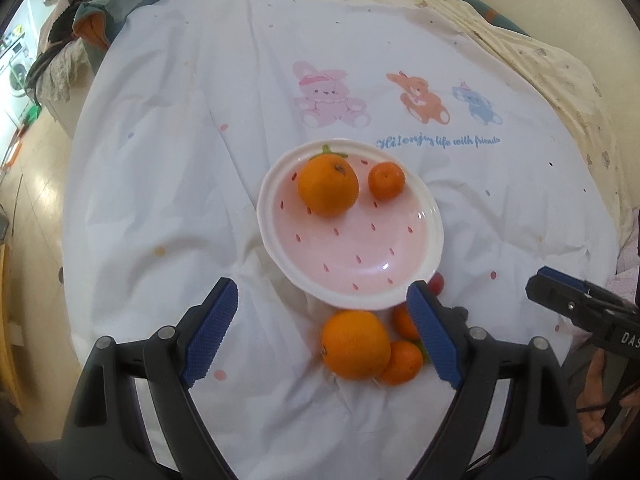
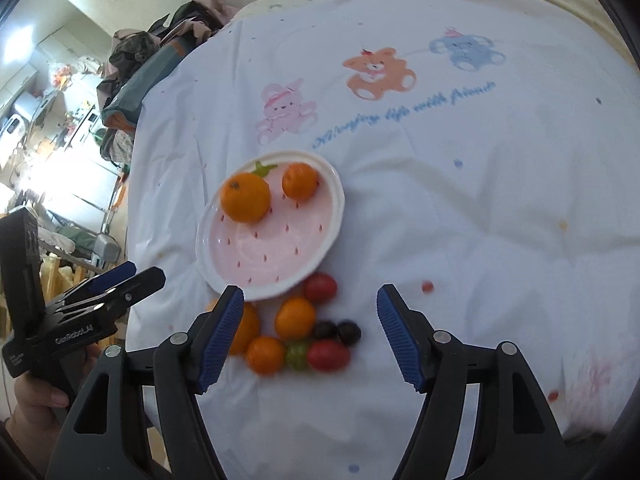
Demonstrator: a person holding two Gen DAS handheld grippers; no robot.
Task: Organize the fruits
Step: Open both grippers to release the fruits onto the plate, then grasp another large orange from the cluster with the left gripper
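two oranges: on pink plate
left gripper: jaws wide, empty
right gripper: jaws wide, empty

A white bedsheet covers the bed, printed with a pink rabbit, an orange bear, a blue elephant and blue cursive writing. A pile of clothes lies at its far left corner. A cream patterned quilt lies along the right side.
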